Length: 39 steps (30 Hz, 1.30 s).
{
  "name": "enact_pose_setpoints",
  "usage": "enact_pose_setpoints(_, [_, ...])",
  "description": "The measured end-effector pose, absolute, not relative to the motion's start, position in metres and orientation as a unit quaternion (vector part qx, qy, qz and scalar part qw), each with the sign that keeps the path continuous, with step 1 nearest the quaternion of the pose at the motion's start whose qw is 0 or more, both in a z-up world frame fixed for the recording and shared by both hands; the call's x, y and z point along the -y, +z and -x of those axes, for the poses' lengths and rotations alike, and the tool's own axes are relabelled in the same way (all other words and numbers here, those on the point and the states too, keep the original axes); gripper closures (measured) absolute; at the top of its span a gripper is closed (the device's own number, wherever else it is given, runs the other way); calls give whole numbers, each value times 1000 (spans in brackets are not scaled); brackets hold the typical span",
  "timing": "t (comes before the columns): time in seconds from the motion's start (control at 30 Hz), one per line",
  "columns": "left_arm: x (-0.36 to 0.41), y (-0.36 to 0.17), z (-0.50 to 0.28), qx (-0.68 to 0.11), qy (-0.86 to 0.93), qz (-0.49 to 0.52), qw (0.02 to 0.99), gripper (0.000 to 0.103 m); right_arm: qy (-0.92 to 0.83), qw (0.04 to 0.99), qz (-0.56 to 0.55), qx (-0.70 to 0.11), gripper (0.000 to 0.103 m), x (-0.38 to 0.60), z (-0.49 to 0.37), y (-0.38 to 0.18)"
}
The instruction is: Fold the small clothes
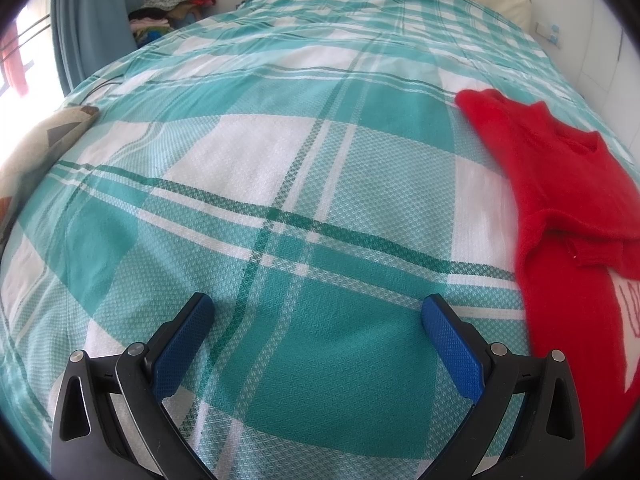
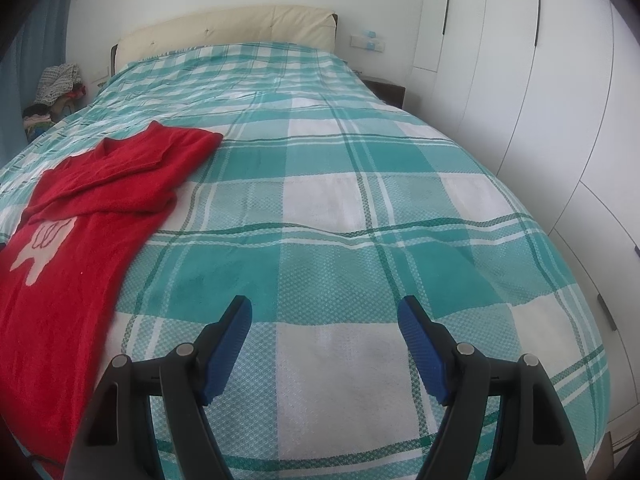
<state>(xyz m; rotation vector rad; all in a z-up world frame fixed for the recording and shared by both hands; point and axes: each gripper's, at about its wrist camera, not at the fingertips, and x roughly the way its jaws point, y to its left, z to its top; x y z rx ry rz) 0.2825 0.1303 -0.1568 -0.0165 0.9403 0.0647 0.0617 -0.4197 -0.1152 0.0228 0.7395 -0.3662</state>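
A small red sweater (image 2: 92,208) lies flat on a teal-and-white checked bedspread (image 2: 320,208), both sleeves already crossed over its chest (a pale motif shows below them). The left gripper (image 1: 318,312) hangs over bare cover with its jaws spread wide and empty; the sweater sits off to its right. The right gripper (image 2: 324,316), equally wide and empty, has the garment to its left. The next fold likely goes best with each gripper pinching a hem corner, lifting evenly.

Red sweater (image 1: 560,184) cut off by both views' edges.
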Motion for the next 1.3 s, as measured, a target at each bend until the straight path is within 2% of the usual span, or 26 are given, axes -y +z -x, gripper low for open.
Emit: enact_pose_setpoints(1.3, [-130,-156,-282,-449,39,12,893,0,-183,924,27,-333,28,410,-61,-104])
